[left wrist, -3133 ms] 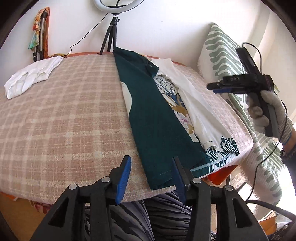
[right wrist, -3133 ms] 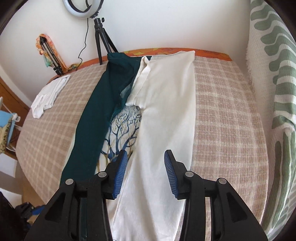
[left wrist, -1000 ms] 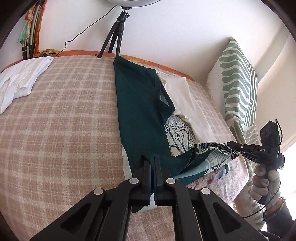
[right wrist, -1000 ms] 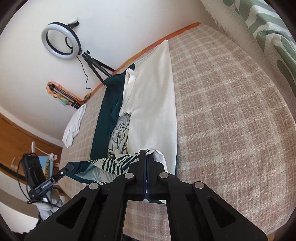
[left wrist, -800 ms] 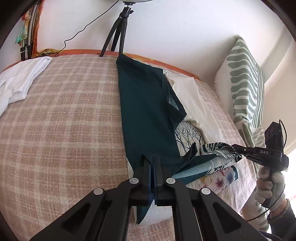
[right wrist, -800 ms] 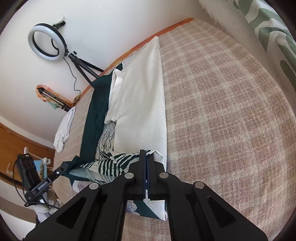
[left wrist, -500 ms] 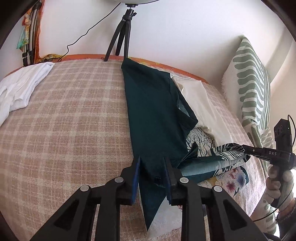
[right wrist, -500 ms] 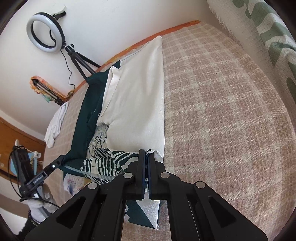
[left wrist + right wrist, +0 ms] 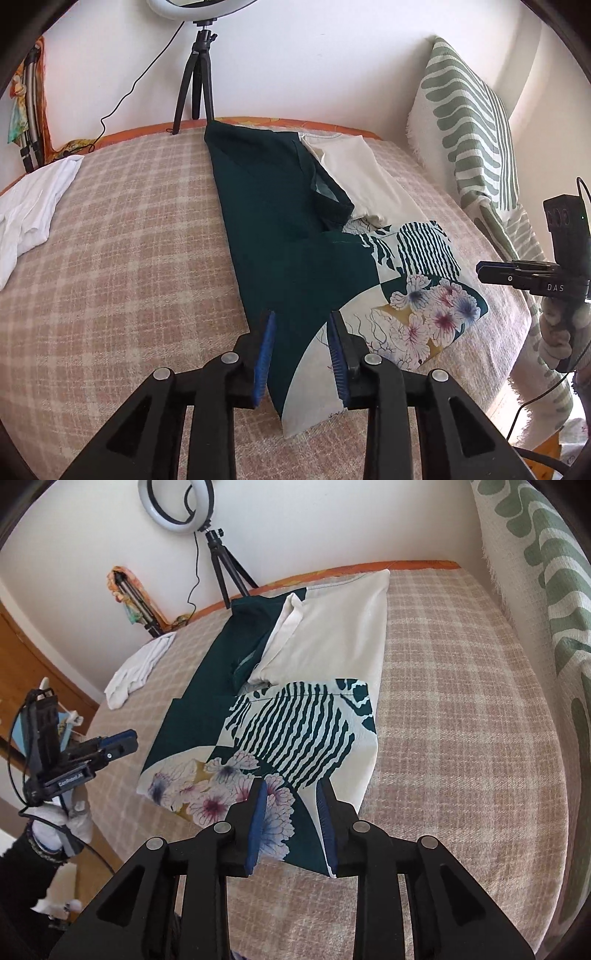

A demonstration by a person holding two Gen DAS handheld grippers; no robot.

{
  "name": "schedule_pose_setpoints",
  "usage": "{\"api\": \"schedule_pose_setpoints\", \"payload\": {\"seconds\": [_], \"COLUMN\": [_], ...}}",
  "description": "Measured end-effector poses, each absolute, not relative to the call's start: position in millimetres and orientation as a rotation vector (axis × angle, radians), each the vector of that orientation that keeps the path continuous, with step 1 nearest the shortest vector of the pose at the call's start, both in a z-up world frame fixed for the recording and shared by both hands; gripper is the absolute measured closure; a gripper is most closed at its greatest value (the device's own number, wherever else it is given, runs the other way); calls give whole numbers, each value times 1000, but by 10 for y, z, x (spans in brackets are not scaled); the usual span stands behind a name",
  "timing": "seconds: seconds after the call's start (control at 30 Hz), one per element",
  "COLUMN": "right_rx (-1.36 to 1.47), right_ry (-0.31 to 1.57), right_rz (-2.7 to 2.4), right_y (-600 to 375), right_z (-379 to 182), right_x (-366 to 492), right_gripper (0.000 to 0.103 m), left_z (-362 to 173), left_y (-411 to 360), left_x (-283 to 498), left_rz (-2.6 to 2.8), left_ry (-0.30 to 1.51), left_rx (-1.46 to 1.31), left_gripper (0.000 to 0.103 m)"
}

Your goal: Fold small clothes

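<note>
A dark green and cream shirt [image 9: 291, 236] with a stripe and flower print lies on the plaid bed cover [image 9: 122, 280], its sides folded in and its lower part folded up over the middle. It also shows in the right wrist view [image 9: 295, 716]. My left gripper [image 9: 302, 350] is open and empty, just above the shirt's near fold. My right gripper [image 9: 291, 819] is open and empty over the printed near edge. Each gripper also shows in the other's view, the right one [image 9: 517, 275] beside the bed and the left one [image 9: 110, 744] at the left.
A white garment [image 9: 33, 206] lies crumpled at the bed's far left, also in the right wrist view [image 9: 140, 668]. A ring light on a tripod [image 9: 197, 92] stands at the wall behind the shirt. A green patterned pillow [image 9: 469, 122] leans at the right.
Both grippers carried the shirt's lower hem up over the shirt, laid it down and opened. They now sit back over the new near fold.
</note>
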State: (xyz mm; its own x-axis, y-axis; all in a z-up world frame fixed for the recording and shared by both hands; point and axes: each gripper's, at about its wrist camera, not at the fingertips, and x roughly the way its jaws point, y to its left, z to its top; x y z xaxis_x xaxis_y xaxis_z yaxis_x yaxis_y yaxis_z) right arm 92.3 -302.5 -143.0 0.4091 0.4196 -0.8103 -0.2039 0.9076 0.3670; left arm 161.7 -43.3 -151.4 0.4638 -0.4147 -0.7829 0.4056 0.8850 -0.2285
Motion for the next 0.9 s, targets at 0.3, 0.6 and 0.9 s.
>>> {"api": "schedule_pose_setpoints", "payload": {"seconds": [0.3,0.6,0.9], "right_rx": [222,224,199], "right_ry": [1143,1065,1037], "right_rz": [337,273,217], "right_y": [-3072,-3352,-3468], "right_z": [-1731,-1496,-1584], "right_x": [1243,1858,2807], "right_gripper": [77,77,77], "left_z": [-1708,-1512,-1557], "left_y": [-480,-378,-455], "left_x": [1904,2642,3531], "left_rz": [-467,-439,-384], "left_ry": [987,940,921], "left_rx": [14,-35,16], "left_gripper": [75,61,61]}}
